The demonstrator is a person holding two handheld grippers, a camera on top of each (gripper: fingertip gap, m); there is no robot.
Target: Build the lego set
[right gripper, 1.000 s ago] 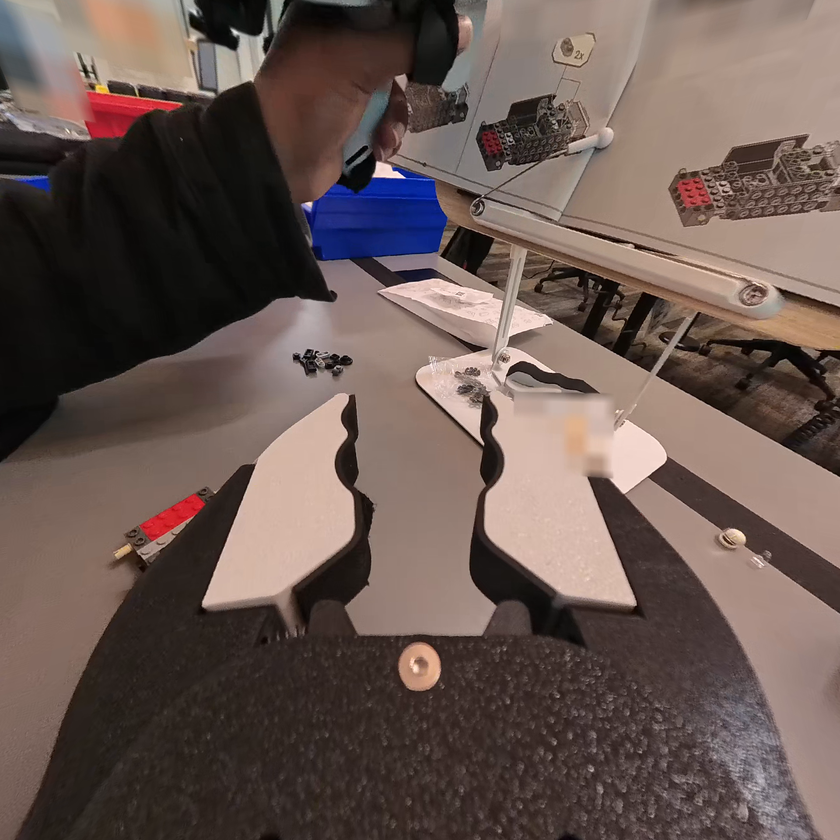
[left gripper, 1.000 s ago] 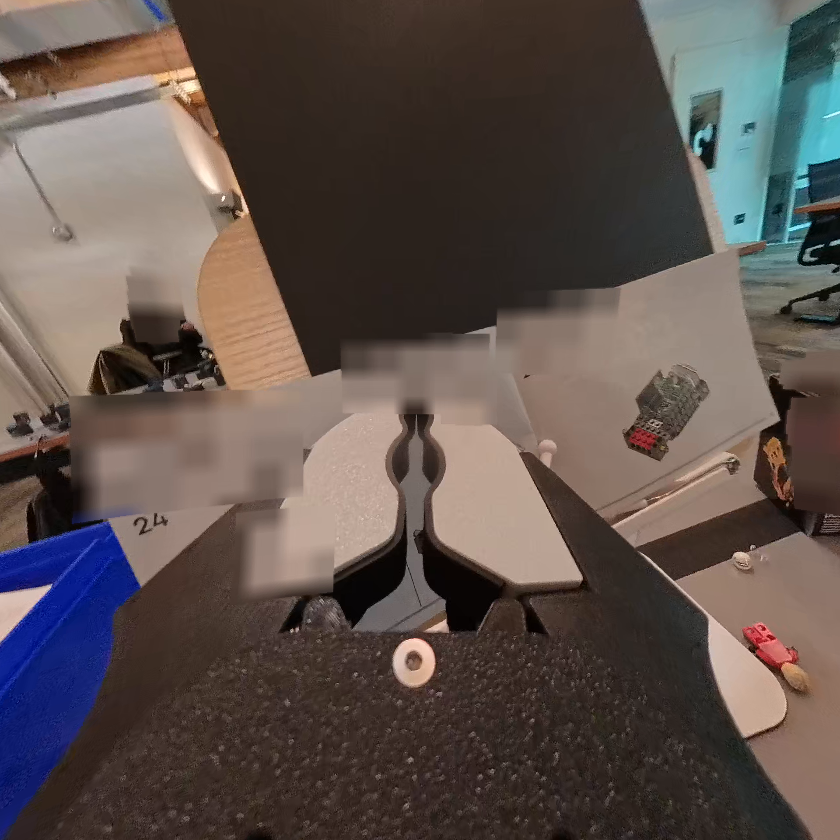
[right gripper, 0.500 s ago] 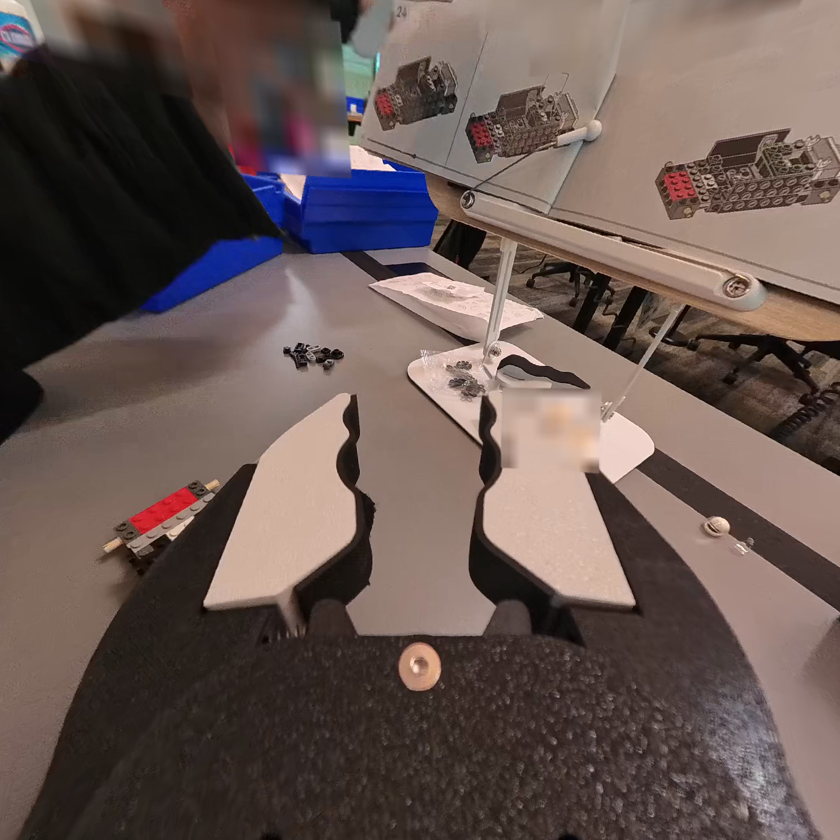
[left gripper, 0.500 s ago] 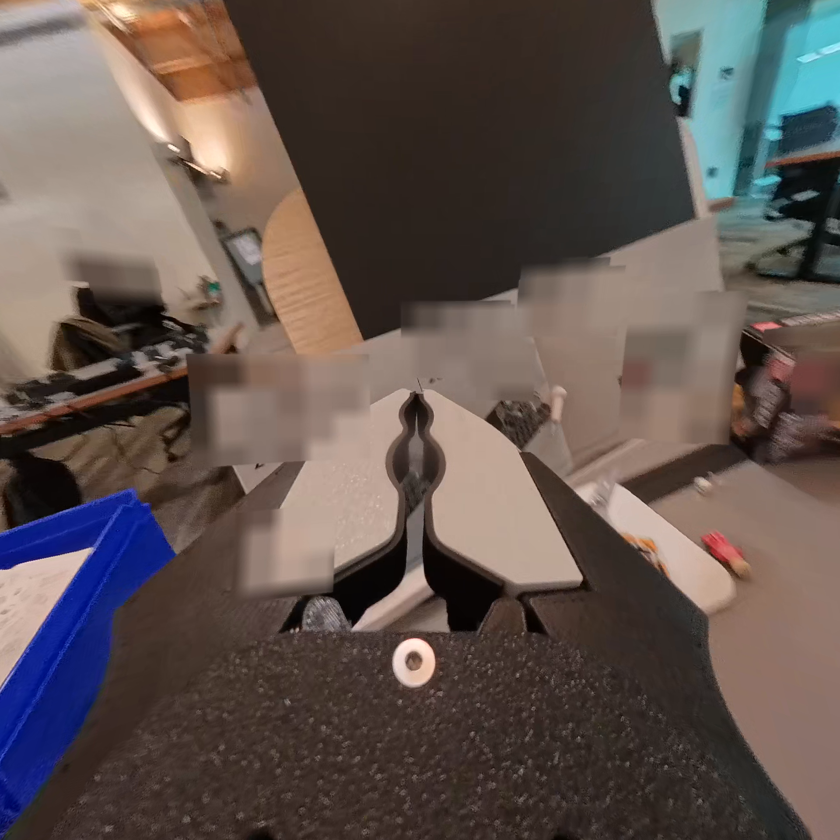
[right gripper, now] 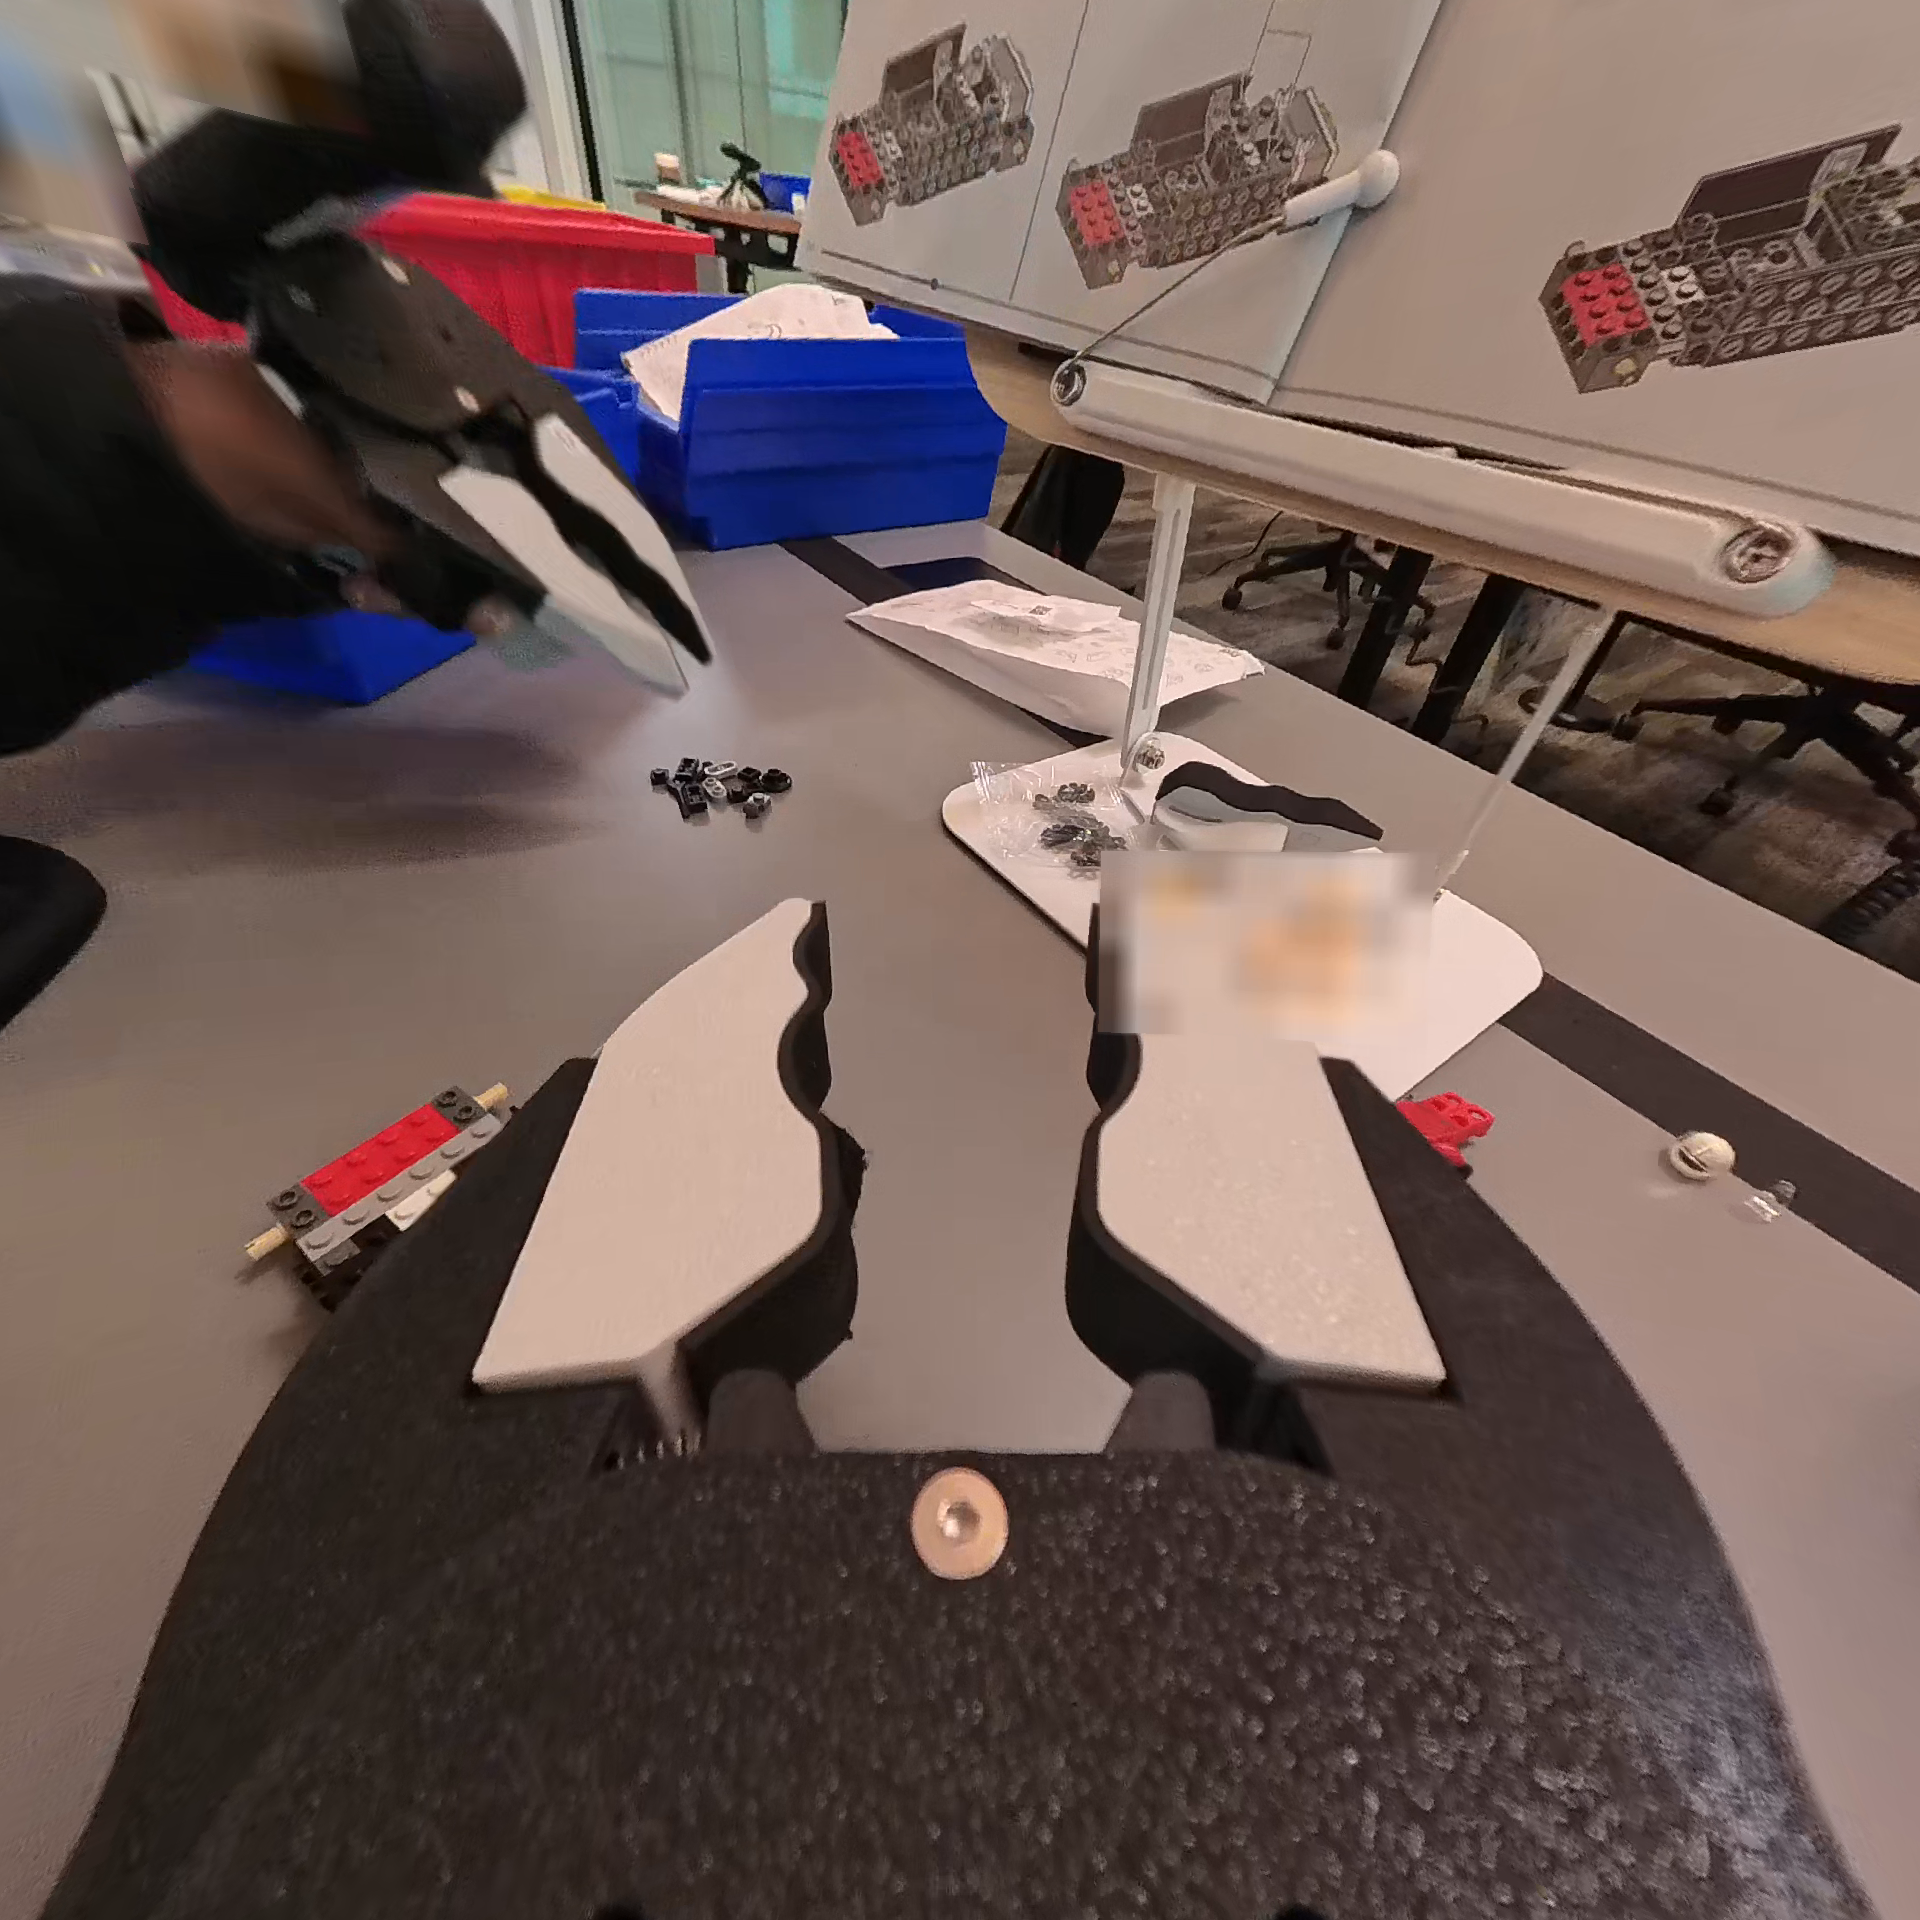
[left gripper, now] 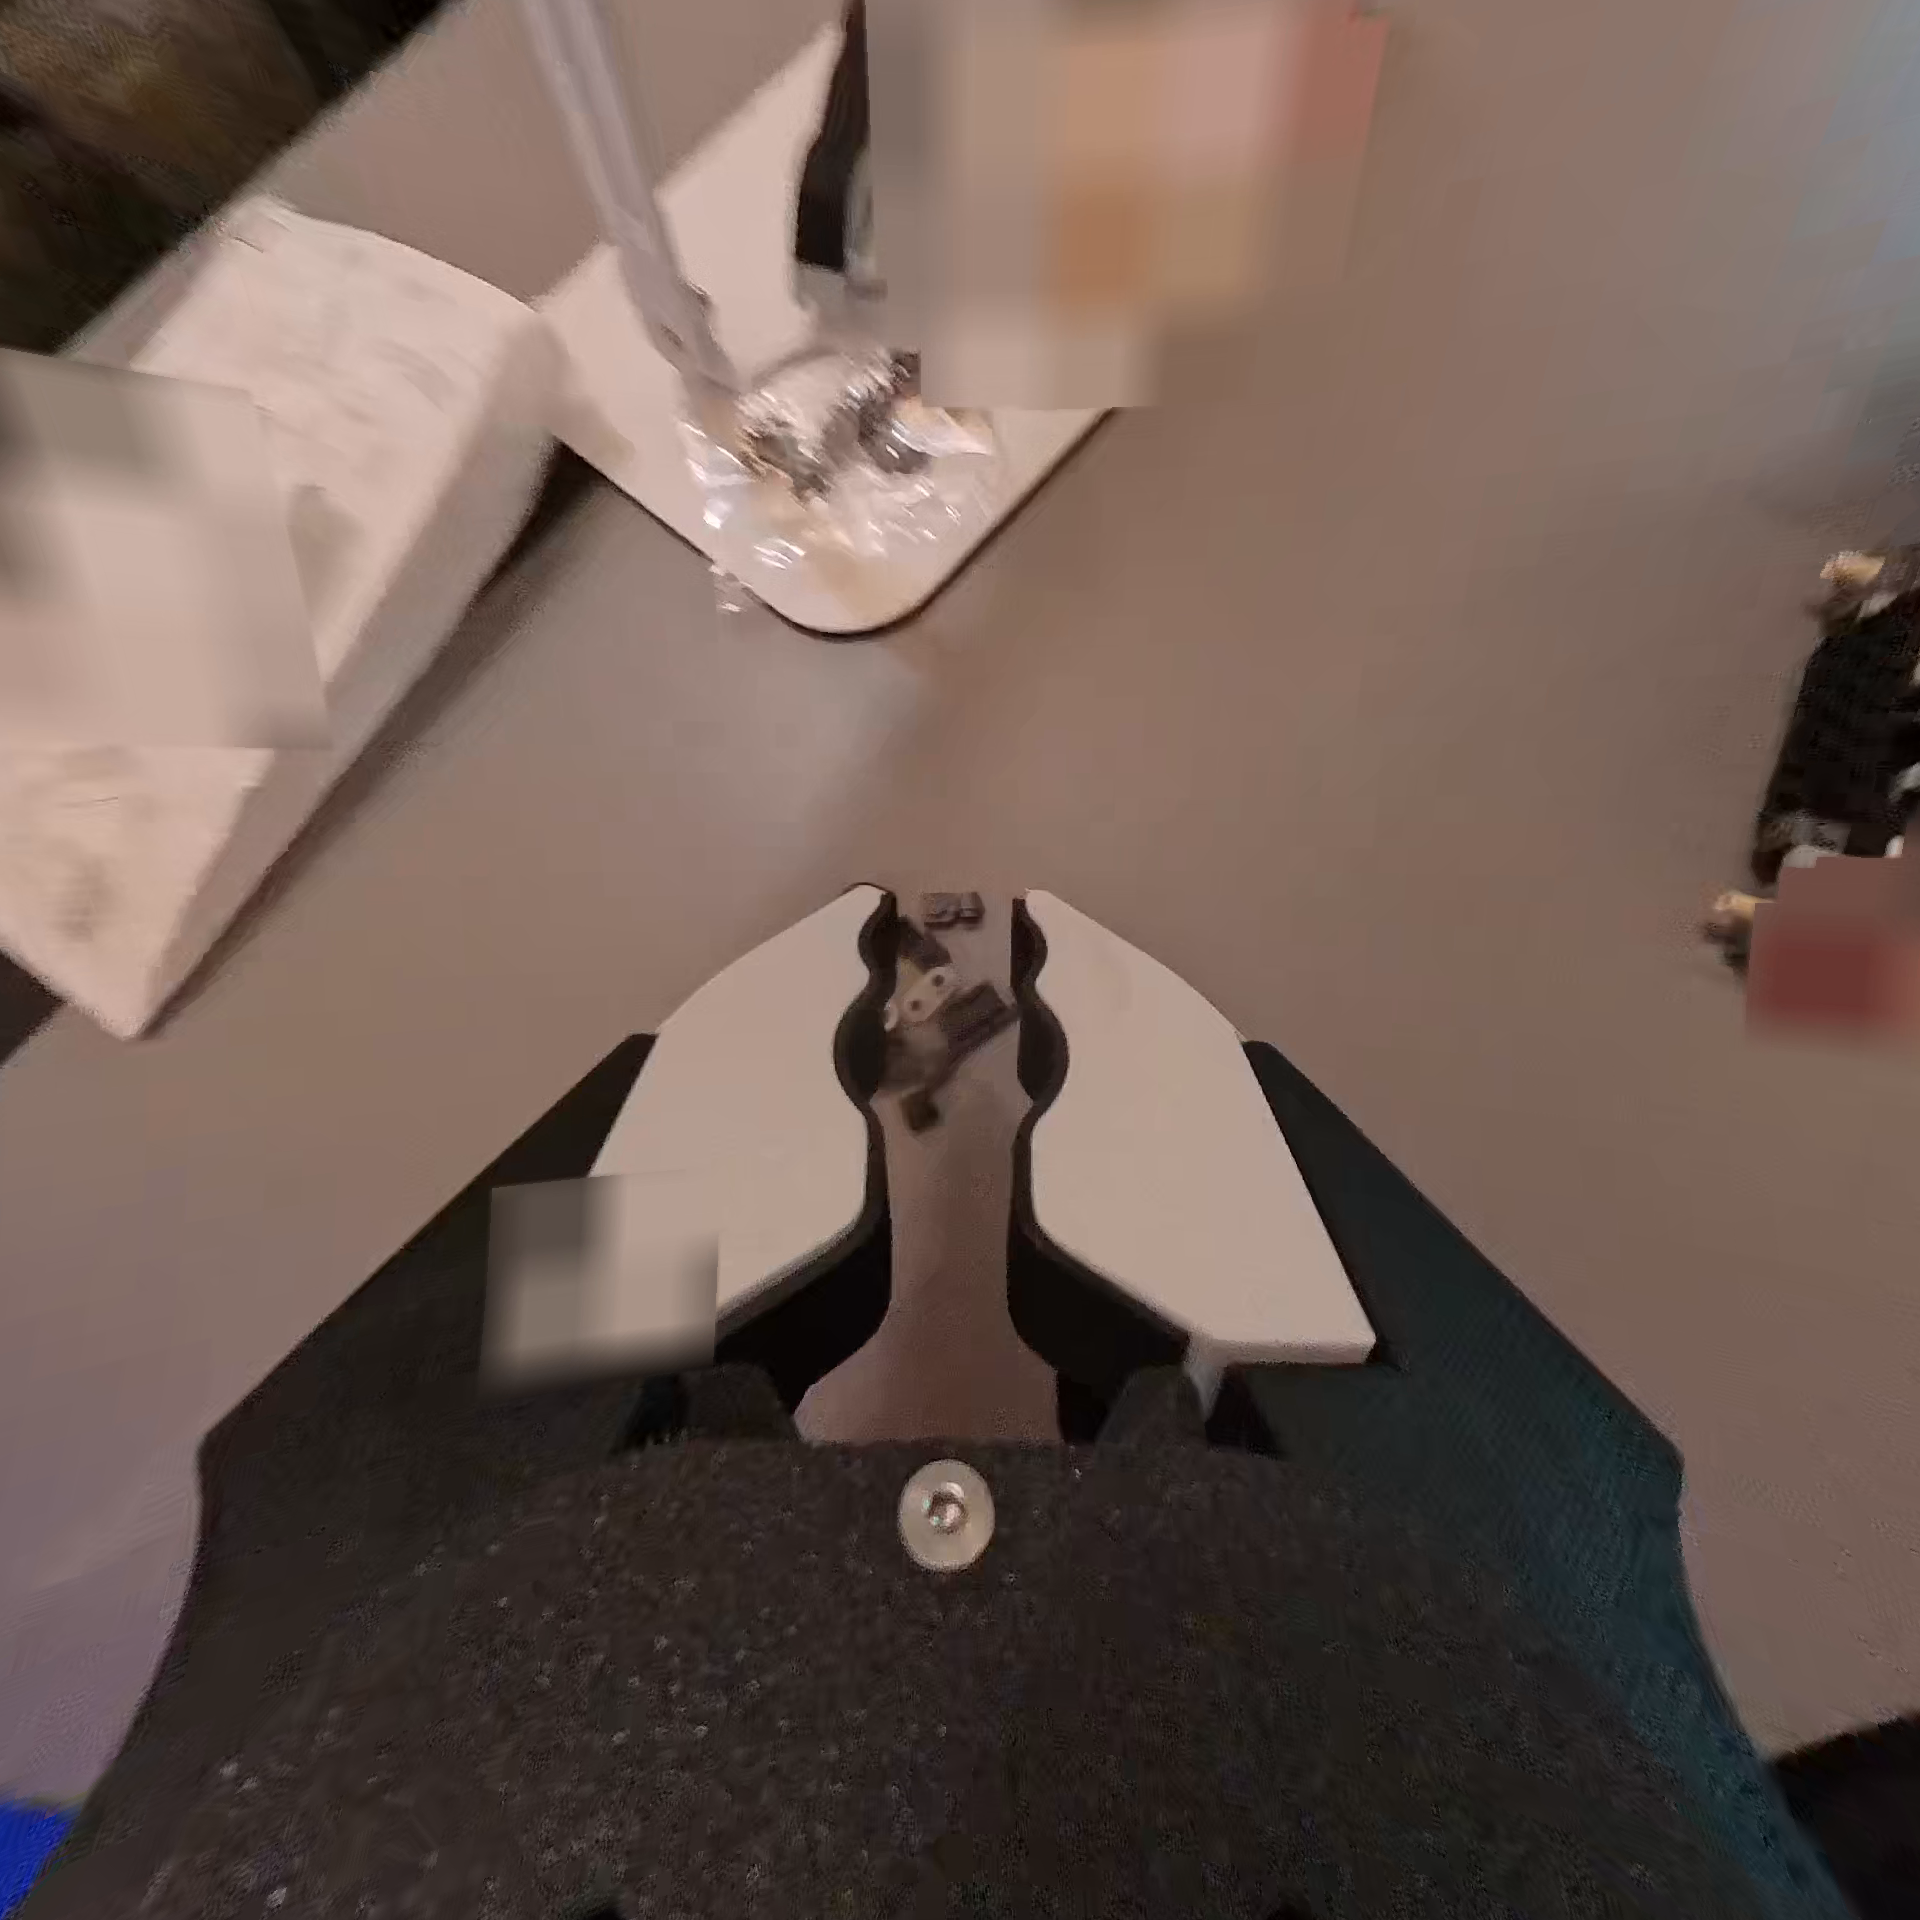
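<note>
My left gripper (left gripper: 956,904) points down at the grey table, jaws a little apart. A small pile of black and grey lego pieces (left gripper: 940,1003) shows through the gap. In the right wrist view the left gripper (right gripper: 665,644) hovers above that pile (right gripper: 722,784) without touching it. My right gripper (right gripper: 956,925) is open and empty, low over the table. A partial build with a red plate (right gripper: 384,1174) lies just left of it. A small red piece (right gripper: 1444,1122) lies at its right. The open instruction booklet (right gripper: 1351,156) rests on a white stand.
The stand's white base (right gripper: 1475,966) holds a clear bag of pieces (right gripper: 1060,821). A white paper packet (right gripper: 1049,644) lies behind it. Blue bins (right gripper: 810,436) and a red bin (right gripper: 540,260) stand at the far left. A white round piece (right gripper: 1704,1153) lies right. Left tips to right tips: about 20 centimetres.
My left gripper swung down from the booklet toward the table, over the small pile, and its jaws parted slightly. The right gripper has stayed open and nearly still.
</note>
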